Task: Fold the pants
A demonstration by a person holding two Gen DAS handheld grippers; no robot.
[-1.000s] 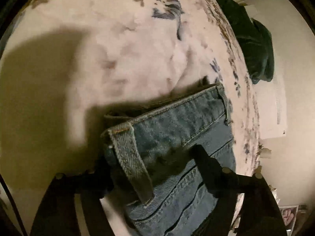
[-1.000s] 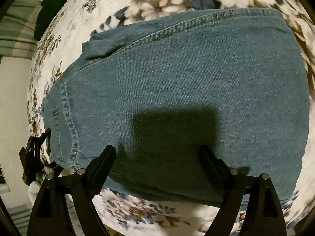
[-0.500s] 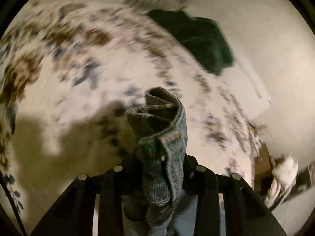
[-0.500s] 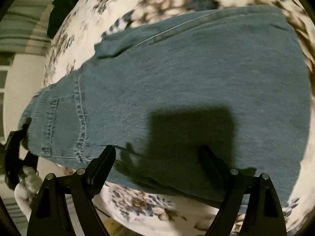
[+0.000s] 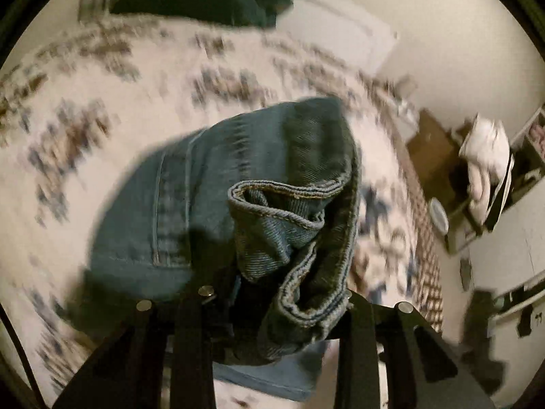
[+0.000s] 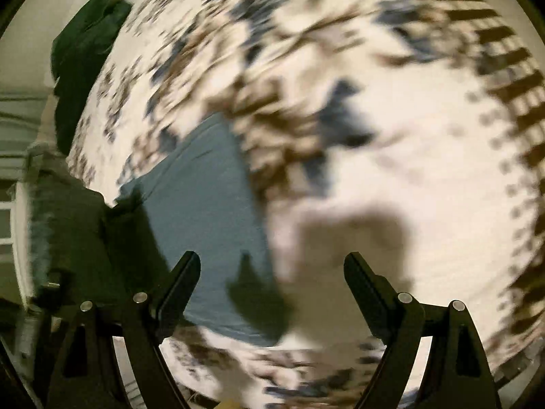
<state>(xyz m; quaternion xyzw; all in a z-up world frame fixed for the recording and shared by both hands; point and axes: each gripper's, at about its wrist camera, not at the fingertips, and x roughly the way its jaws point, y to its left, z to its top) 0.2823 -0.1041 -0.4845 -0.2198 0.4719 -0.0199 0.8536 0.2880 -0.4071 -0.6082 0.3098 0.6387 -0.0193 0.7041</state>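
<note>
A bed [image 6: 391, 177] with a white, brown and blue flowered cover carries the blue jeans [image 6: 204, 211], partly flat on it, and a dark green garment [image 6: 85, 51] near its far edge.

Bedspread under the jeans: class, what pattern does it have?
White bedspread with a brown and blue floral print, best seen from the right wrist.

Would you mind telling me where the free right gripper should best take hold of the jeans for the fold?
Probably the flat edge of the jeans on the bedspread, coming from above. The right gripper is open and empty over that edge. The bunched hem is already pinched in the left gripper, so an opposite corner suits best.
</note>
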